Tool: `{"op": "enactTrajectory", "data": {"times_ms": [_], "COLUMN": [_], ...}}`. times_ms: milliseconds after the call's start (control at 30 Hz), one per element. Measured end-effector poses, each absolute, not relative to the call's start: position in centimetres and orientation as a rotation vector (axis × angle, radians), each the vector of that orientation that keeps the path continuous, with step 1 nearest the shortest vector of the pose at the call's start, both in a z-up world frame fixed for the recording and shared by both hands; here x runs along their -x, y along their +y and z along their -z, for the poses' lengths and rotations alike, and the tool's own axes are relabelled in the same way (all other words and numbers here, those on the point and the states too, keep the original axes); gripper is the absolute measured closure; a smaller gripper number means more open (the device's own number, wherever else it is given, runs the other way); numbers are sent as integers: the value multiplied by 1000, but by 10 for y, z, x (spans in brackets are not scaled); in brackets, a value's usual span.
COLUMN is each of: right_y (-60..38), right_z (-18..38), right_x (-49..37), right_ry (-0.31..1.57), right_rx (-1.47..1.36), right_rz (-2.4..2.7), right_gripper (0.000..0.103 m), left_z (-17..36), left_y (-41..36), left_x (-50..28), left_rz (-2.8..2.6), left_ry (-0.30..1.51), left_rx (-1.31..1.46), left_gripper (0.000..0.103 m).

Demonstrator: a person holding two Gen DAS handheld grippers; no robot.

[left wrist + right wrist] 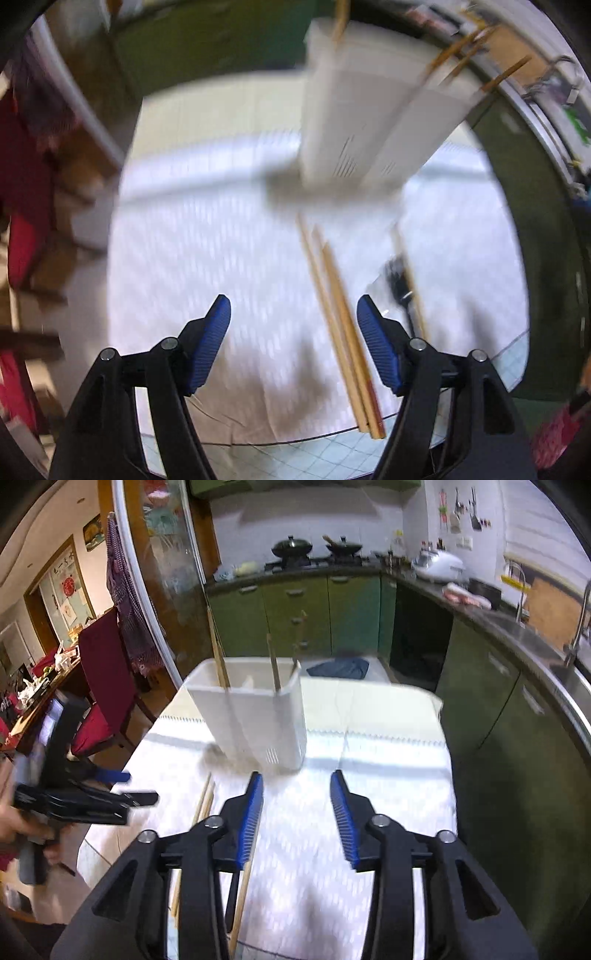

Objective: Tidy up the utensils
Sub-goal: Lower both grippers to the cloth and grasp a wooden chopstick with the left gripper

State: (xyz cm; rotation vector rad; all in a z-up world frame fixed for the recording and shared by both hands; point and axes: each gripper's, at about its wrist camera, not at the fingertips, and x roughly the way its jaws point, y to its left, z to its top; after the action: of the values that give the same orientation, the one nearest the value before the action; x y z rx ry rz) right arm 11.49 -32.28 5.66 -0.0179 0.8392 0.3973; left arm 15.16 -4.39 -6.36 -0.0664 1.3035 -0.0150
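Both my grippers (pixel 293 345) (pixel 297 819) gape wide, empty; some chopsticks stand in the holder (pixel 255 716) ahead, loose chopsticks (pixel 341 332) remain between my left fingers.

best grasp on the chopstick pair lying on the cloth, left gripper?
Grip the chopstick pair mid-shaft, coming down from above with the fingers either side, across its width. The sticks lie flat and nearly touching on the tablecloth, running roughly along the left gripper, whose open jaws already nearly straddle them.
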Motion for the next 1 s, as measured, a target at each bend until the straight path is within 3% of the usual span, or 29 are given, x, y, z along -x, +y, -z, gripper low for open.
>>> {"op": "enactTrajectory", "data": {"times_ms": [200, 700, 833, 1000], "right_y": [-331, -328, -307, -286], "right_z": [-31, -19, -2, 27], "right_x": [-105, -118, -121, -128], "right_ry": [883, 939, 1010, 1123], "right_rx": [30, 22, 80, 89], "right_rz": [-391, -411, -431, -473], "right_gripper": [62, 61, 56, 56], "left_z": [111, 140, 139, 139], "left_y": [-51, -67, -88, -92], "left_x": [-153, -162, -165, -164], "left_rz": [-50, -106, -31, 16], "left_ry": [1374, 1426, 1431, 1466], "left_rx": [49, 17, 4, -12], "left_gripper": [35, 34, 57, 68]}}
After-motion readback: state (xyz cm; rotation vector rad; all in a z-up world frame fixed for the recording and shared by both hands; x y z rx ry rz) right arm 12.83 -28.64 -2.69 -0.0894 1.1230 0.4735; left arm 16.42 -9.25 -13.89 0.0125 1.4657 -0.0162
